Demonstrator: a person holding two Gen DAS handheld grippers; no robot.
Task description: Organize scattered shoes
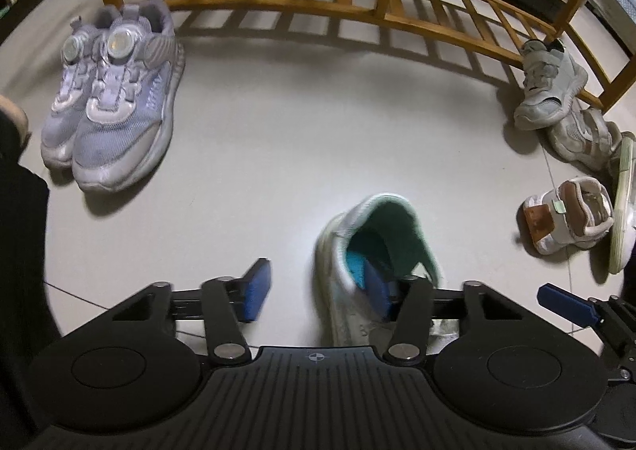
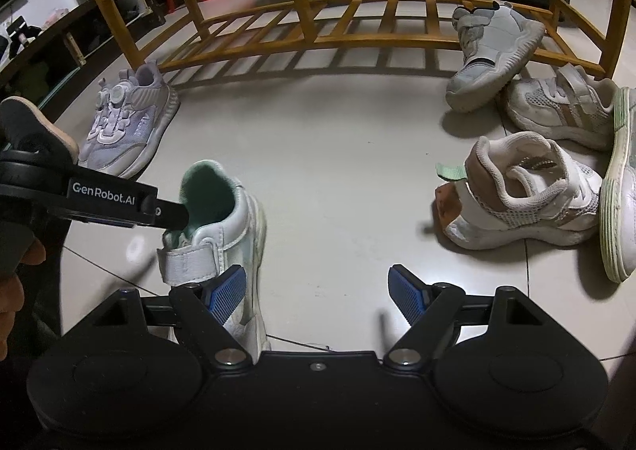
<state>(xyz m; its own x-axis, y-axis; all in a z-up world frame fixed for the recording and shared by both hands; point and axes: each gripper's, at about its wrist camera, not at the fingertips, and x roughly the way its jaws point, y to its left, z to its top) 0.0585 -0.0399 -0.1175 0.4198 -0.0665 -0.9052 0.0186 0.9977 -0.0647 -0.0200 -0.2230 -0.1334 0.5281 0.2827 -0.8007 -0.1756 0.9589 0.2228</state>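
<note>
A white strap sneaker with mint green lining (image 1: 349, 251) (image 2: 222, 227) stands on the pale tiled floor. My left gripper (image 1: 318, 289) straddles the shoe's left side wall. Its right pad (image 1: 377, 291) is inside the shoe's mouth, and its left pad (image 1: 258, 289) stands outside with a gap to the shoe, so the jaws are open. In the right wrist view, a left gripper finger (image 2: 171, 215) reaches into the shoe opening. My right gripper (image 2: 318, 297) is open and empty over bare floor, just right of that sneaker.
A lilac pair (image 1: 111, 100) (image 2: 127, 120) sits side by side at the left, by the wooden rack (image 1: 278, 8) (image 2: 302, 36). On the right, a grey sneaker (image 2: 493, 52) leans on the rack, with two white-and-tan sneakers (image 2: 528, 199) and a shoe lying on its side (image 2: 620, 187).
</note>
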